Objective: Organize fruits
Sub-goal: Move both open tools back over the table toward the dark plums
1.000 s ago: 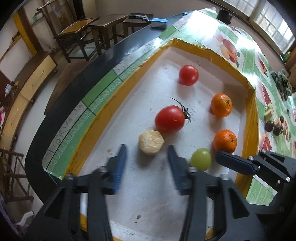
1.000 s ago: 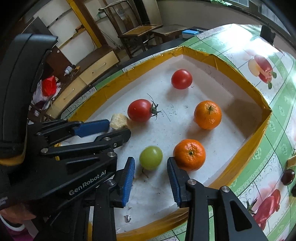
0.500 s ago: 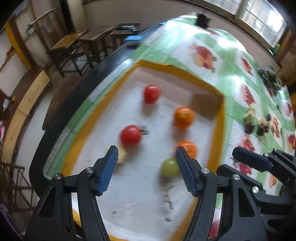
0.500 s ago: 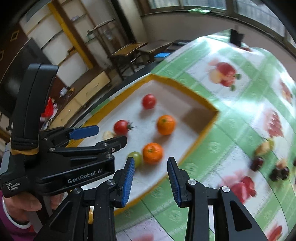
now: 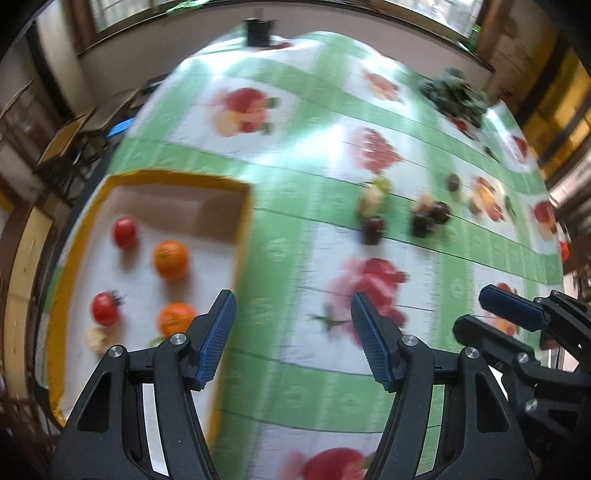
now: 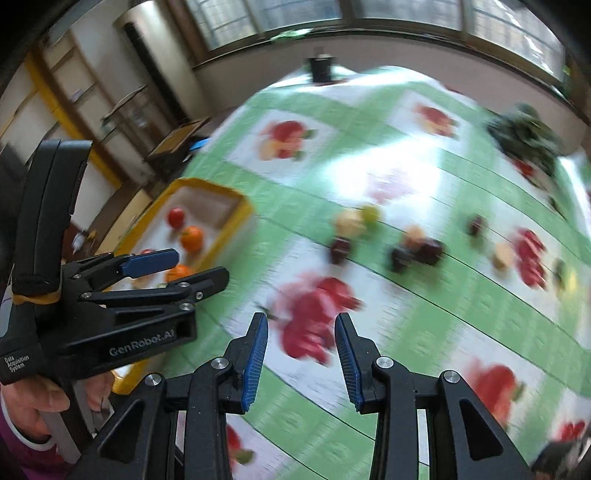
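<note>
A yellow-rimmed white tray lies at the left and holds two tomatoes, two oranges and a pale fruit. The tray also shows in the right wrist view. Loose fruits lie on the tablecloth farther right: dark plums, a pale fruit with a green grape, and a further dark cluster. My left gripper is open and empty, held above the cloth right of the tray. My right gripper is open and empty beside it.
The table wears a green-and-white fruit-print cloth. A dark green leafy bunch lies at the far right. A small dark pot stands at the far edge. Chairs and cabinets stand left of the table. The frames are motion-blurred.
Both grippers have risen and swung right, away from the tray and over the tablecloth. The left jaws have opened wider. The loose fruits have come into view.
</note>
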Tool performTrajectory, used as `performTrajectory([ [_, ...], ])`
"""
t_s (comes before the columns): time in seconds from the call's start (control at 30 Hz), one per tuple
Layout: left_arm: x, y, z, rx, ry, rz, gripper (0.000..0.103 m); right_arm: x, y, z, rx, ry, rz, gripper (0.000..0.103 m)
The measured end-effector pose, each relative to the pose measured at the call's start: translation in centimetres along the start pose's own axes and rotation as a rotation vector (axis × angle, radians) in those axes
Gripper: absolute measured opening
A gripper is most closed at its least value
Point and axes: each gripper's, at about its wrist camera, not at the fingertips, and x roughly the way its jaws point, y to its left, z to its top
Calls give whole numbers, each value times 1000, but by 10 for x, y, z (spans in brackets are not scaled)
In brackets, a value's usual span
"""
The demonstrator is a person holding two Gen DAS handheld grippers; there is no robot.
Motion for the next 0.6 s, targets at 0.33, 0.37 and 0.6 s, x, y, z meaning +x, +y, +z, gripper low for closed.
performTrajectory([
  [0.33, 13, -69, 5, 81, 37, -70, 65, -37, -85, -37, 165, -17, -93, 36],
  [0.37, 16, -72, 6, 79, 46, -82, 65, -39, -92, -40, 175, -17, -98, 36],
  [0.6, 35, -70, 18, 52, 66, -135, 65, -46, -124, -53, 224, -24, -97, 36],
])
